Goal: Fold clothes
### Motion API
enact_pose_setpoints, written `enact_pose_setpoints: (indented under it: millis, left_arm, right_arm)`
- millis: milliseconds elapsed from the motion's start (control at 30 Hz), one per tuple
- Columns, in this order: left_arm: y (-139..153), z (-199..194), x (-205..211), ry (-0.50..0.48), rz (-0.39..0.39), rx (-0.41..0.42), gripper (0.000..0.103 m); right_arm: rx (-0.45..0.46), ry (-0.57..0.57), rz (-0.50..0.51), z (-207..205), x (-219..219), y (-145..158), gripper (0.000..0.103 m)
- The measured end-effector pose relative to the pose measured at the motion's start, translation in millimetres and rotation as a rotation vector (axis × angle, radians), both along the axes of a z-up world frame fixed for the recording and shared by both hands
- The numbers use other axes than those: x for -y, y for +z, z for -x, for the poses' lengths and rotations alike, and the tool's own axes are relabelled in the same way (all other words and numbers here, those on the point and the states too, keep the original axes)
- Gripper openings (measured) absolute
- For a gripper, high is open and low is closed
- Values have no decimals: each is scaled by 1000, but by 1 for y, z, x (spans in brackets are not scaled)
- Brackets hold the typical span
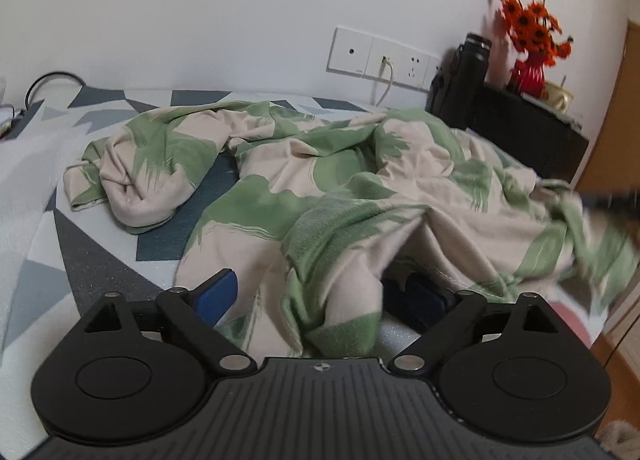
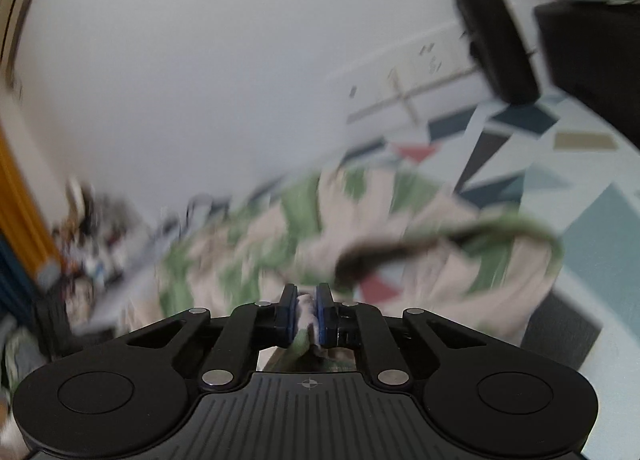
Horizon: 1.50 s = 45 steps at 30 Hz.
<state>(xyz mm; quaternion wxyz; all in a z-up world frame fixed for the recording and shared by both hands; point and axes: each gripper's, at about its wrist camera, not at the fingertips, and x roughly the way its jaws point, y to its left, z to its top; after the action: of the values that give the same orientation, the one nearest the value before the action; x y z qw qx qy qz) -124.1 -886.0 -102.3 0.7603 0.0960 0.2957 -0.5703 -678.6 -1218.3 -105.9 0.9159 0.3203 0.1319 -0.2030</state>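
Left wrist view: crumpled cream cotton garment with green leaf print (image 1: pixel 320 180) spread over grey-and-white geometric mat (image 1: pixel 100 260), one bunched sleeve to far left. Left gripper (image 1: pixel 320 296) spread wide, blue pads (image 1: pixel 218 292) either side of a raised fold, not pinching it. Right wrist view, blurred: right gripper (image 2: pixel 307 320) closed tight on a strip of the same cloth. Black flask (image 1: pixel 472 60) and red-orange flowers (image 1: pixel 532 28) far right by wall.
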Motion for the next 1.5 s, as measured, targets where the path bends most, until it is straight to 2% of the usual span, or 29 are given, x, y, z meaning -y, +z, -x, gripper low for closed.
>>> enact_pose_setpoints:
  millis: [233,367,433,567,833,900,1033,1067,1133,1200,1300,1367,1400,1500]
  left_arm:
    - [0,7,7,-9,-41,51,97]
    - [-1,5,7,-11,-38,46,98]
    - [-1,4,5,-6,-32,40,98]
    - [-1,0,3,-3,-17,19,99]
    - [-2,-5,1,11,4,-10,100]
    - [-2,-6,0,22,8,-15,100]
    - [-1,-7,-1,21,16,-28,101]
    - [-1,-7,-1,21,16,-27,101]
    - [-1,-7,-1,21,13,-24,101]
    - [-1,-6,-1,23,11,-20,101]
    - [-2,-5,-1,27,10,-18,101]
    - [-2,-6,-2,29,12,-20,101]
    - [-1,-6,-2,30,14,-22,101]
    - [-1,-6,-2,28,14,-24,101]
  right_arm:
    - [125,-111,82,8,22,31,9]
    - [136,-109,103,-1,28,40,9]
    - [128,-68,119,-5,22,43,9]
    - [7,13,162,-16,0,35,9]
    - [-222,117,60,-24,-29,-24,10]
    - [-265,138,101,-21,-41,-20,14]
    - [-318,127,252,-19,-58,5,34]
    - [-320,134,281,-22,-58,9,35]
    - [-324,150,339,-28,-58,17,50]
    - [-332,175,338,-38,-57,14,55]
    - [-372,216,326,-53,-54,2,52]
    - [-397,226,314,-57,-51,-7,37]
    - [-389,226,306,-56,-49,-8,22]
    - [-335,205,277,-47,-44,-4,10]
